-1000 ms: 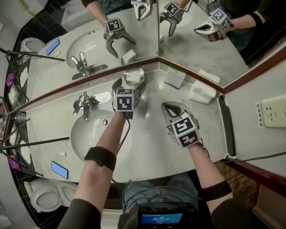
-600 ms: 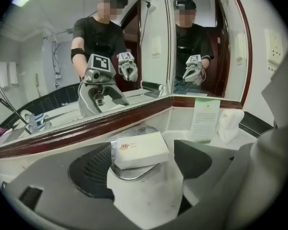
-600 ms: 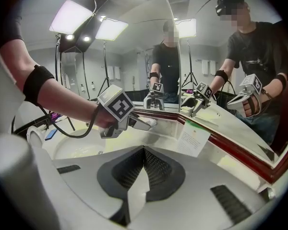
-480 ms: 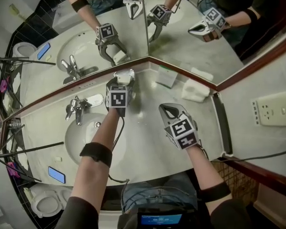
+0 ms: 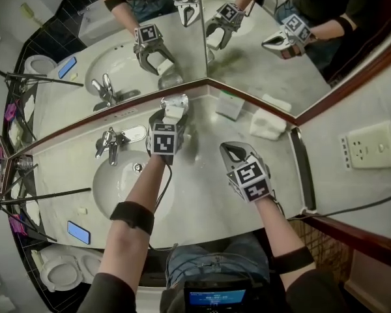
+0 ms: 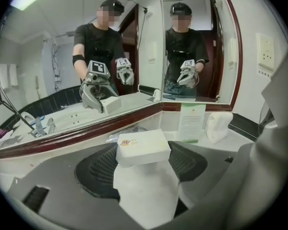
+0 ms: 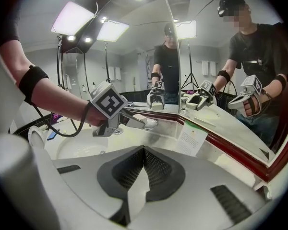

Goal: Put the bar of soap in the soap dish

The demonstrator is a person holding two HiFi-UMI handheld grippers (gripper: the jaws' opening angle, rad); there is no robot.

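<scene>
Right gripper [image 5: 233, 152] sits low over the pale marble desk [image 5: 202, 197], jaws pinched fully together with nothing in them. At its 10 o'clock, the left gripper [image 5: 173, 109] has just been closing its jaws. They're partway in, pads against both sides of the white boxed bar of soap [image 6: 143, 146]. So the soap's not in the dish yet: the shiny little soap dish [image 6: 128, 130] peeks out right behind it at 12 o'clock. A white folded towel [image 5: 266, 124] lies off at the soap's 3 o'clock.
</scene>
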